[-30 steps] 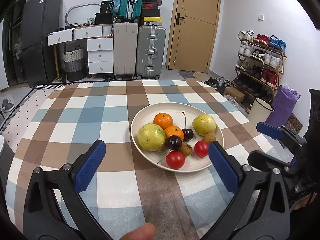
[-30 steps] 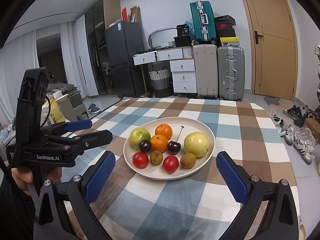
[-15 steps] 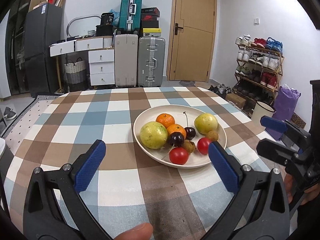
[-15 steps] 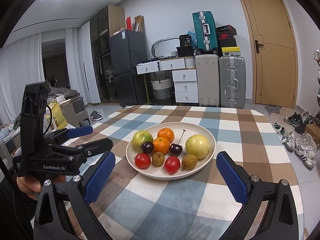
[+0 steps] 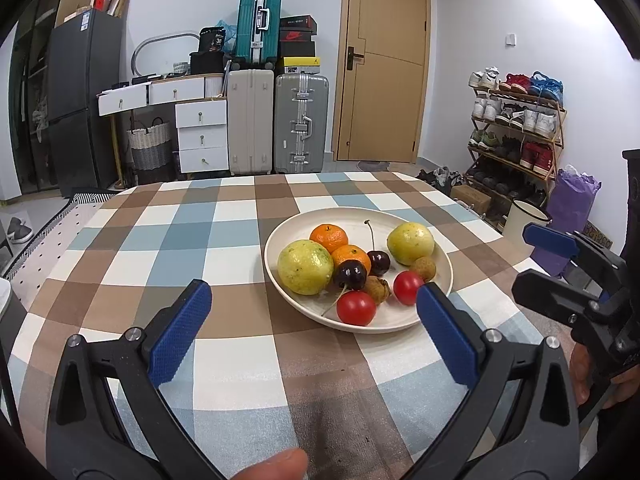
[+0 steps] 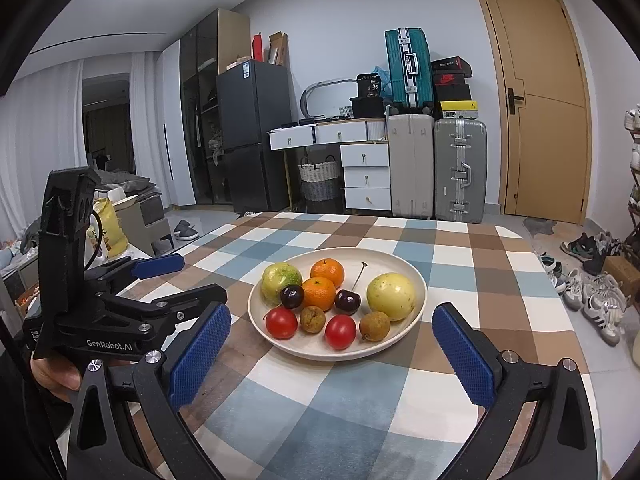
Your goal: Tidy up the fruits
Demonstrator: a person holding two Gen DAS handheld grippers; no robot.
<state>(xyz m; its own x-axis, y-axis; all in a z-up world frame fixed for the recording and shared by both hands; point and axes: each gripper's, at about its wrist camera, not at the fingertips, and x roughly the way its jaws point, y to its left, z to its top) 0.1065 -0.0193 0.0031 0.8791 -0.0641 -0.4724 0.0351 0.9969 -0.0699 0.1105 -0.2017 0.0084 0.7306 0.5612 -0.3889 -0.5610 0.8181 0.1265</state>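
Observation:
A cream plate on a checked tablecloth holds two yellow-green round fruits, two mandarins, two dark cherries, two red cherry tomatoes and small brown longans. My left gripper is open and empty, held above the table in front of the plate. My right gripper is open and empty, also held short of the plate. Each gripper shows in the other's view.
The checked table has its edges to the left and right. Behind stand suitcases, white drawers, a dark fridge and a door. A shoe rack and a purple bag stand right.
Both grippers have risen and tilted up a little, so the plate sits lower in both views. The jaws stay open and the fruits have not moved.

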